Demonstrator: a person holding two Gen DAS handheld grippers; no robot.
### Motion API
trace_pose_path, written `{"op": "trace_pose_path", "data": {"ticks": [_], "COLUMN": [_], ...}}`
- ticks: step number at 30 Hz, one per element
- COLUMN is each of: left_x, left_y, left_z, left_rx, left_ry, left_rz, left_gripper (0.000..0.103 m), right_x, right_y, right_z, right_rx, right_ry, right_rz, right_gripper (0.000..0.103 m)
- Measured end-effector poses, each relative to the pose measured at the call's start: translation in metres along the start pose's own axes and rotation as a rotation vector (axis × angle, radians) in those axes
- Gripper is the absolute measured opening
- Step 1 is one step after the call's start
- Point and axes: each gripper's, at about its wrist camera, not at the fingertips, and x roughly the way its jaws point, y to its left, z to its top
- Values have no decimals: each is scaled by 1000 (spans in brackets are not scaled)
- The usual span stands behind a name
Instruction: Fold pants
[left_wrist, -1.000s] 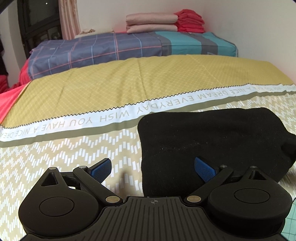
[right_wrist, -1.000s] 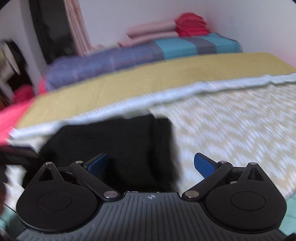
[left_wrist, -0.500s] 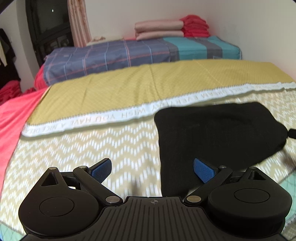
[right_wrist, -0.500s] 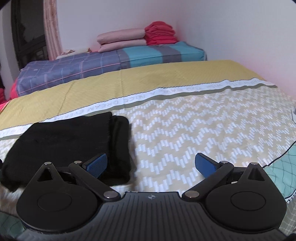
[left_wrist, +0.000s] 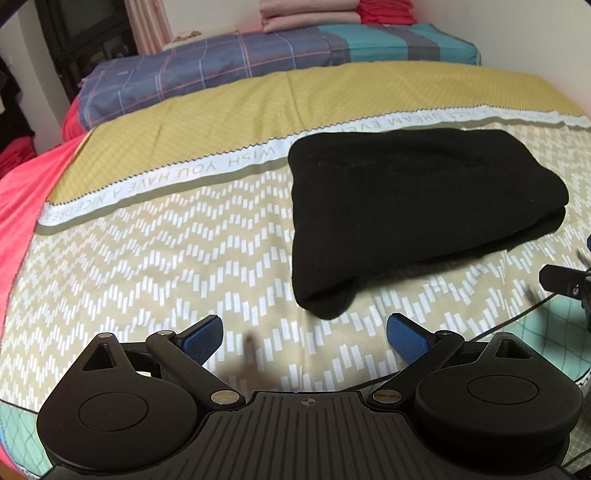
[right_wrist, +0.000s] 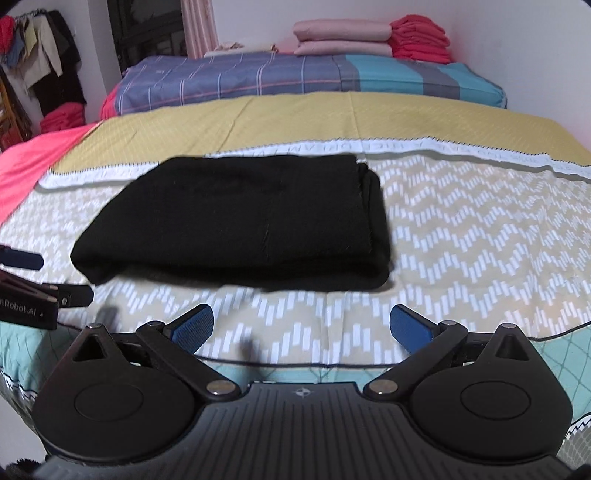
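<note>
The black pants (left_wrist: 413, 206) lie folded into a thick flat bundle on the bed cover (left_wrist: 147, 266). The cover has white zigzag marks, a white band with letters, and a plain yellow part behind that. The far edge of the pants sits on the white band.

The left gripper (left_wrist: 304, 334) is held above the near part of the cover, just in front of the pants and not touching them. Its 2 blue fingers (left_wrist: 201, 332) are wide apart with nothing between them. The right gripper (right_wrist: 301, 328) is the same: fingers spread wide, nothing held, close to the near edge of the pants (right_wrist: 240, 221) but apart from them.

From the right wrist view, part of the left gripper shows at the left edge, beside the pants. From the left wrist view, a bit of the right gripper shows at the right edge.

There are no boxes or bins to see. Behind the yellow part lies a blue checked quilt (right_wrist: 236, 79). On it sit 2 piles: pink folded cloths (right_wrist: 341, 38) and red folded cloths (right_wrist: 419, 38), side by side by the wall. Clothes hang (right_wrist: 48, 55) at the far left.
</note>
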Motion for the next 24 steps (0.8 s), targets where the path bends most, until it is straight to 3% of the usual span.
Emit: {"op": "trace_pose_path", "data": {"ticks": [24], "left_x": [10], "left_y": [-5], "left_z": [4], "left_rx": [23], "left_ry": [27], "left_rz": [-1], "left_gripper": [103], "right_x": [8], "right_y": [8], "right_z": [-4], "right_rx": [-55], "right_ry": [31], "right_rz": [10], "right_gripper": [102]}}
